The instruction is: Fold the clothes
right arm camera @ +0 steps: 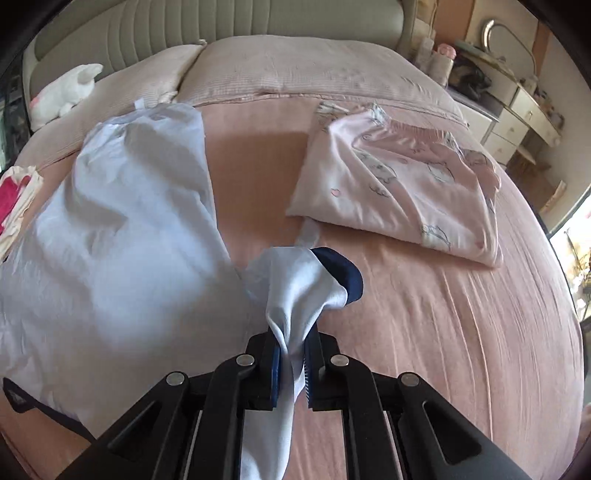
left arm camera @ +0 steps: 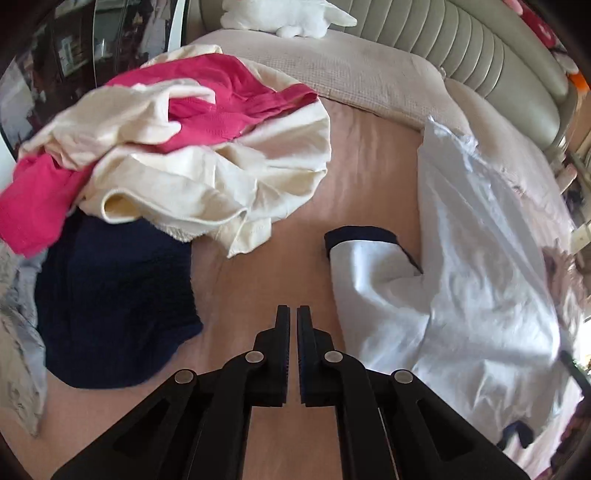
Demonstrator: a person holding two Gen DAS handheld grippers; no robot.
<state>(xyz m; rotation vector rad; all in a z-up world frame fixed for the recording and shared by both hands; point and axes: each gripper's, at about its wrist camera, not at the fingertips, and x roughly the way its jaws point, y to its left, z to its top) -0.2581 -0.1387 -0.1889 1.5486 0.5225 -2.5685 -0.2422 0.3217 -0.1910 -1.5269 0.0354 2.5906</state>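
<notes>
A bed (right arm camera: 461,332) covered by a smooth pink sheet fills both views, with a ribbed padded headboard (right arm camera: 184,33) at the far end. A pale blue shirt (right arm camera: 122,240) of thin, creased fabric is spread across the middle of the bed; its short sleeves are edged with dark navy cuffs. To the left, in the left wrist view, a loose heap of cream and magenta garments (left arm camera: 192,147) is piled above a dark navy knitted piece (left arm camera: 114,302). On the right side of the bed a folded pink printed garment (right arm camera: 402,184), soft and glossy, is laid flat. A white plush toy (left arm camera: 288,16) is set by the pillows.

The right gripper (right arm camera: 291,354) is clenched on one bunched sleeve of the shirt, the cloth being pinched between the pads. The left gripper (left arm camera: 291,325) is seen closed on nothing, just left of the other sleeve, above bare sheet.
</notes>
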